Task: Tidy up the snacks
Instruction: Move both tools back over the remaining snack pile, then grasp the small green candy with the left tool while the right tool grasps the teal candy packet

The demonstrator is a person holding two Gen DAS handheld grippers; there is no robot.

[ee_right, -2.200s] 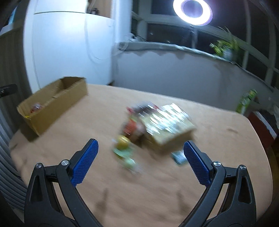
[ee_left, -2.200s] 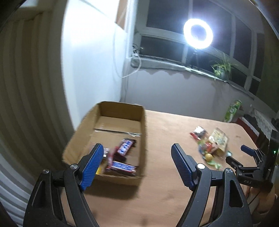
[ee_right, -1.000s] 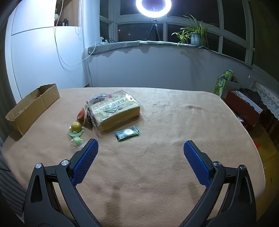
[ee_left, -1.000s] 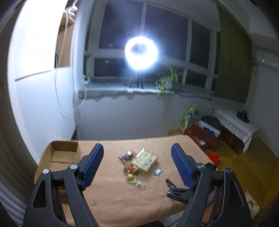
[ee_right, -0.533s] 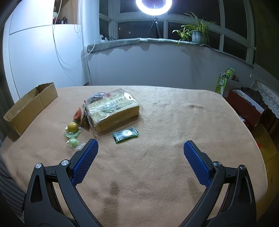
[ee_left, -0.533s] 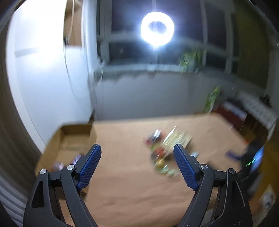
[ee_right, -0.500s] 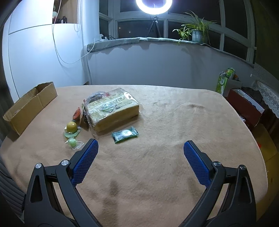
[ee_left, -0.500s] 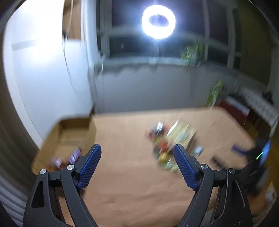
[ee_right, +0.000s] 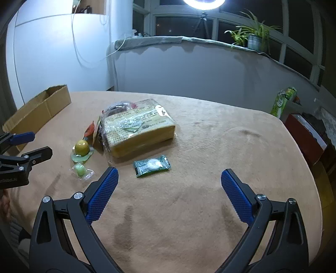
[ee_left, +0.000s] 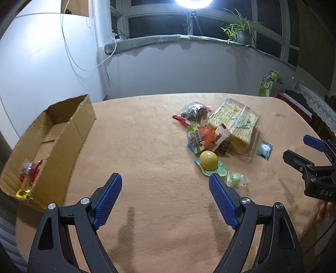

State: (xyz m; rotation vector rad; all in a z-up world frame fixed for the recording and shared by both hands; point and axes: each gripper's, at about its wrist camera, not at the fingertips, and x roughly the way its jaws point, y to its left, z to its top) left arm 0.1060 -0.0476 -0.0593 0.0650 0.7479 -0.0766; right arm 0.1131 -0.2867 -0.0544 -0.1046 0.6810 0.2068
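Showing box (ee_left: 63,134) interior only left view: red wrappers (ee_left: 29,170), possibly candy.

A tan-covered table (ee_left: 147,147) fills the near room, with a white wall (ee_left: 42,63) at left, a far grey sill (ee_right: 189,41) under dark windows (ee_right: 178,26), a glaring ring light (ee_right: 202,3), and a potted plant (ee_right: 253,35).

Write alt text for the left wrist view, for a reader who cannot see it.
An open, empty left tool hovers over a tan table, aimed toward a pile of snacks: a large wrapped cracker pack, small packets and a yellow-green ball candy. A cardboard box at left holds a few wrapped sweets; the right tool enters at right.
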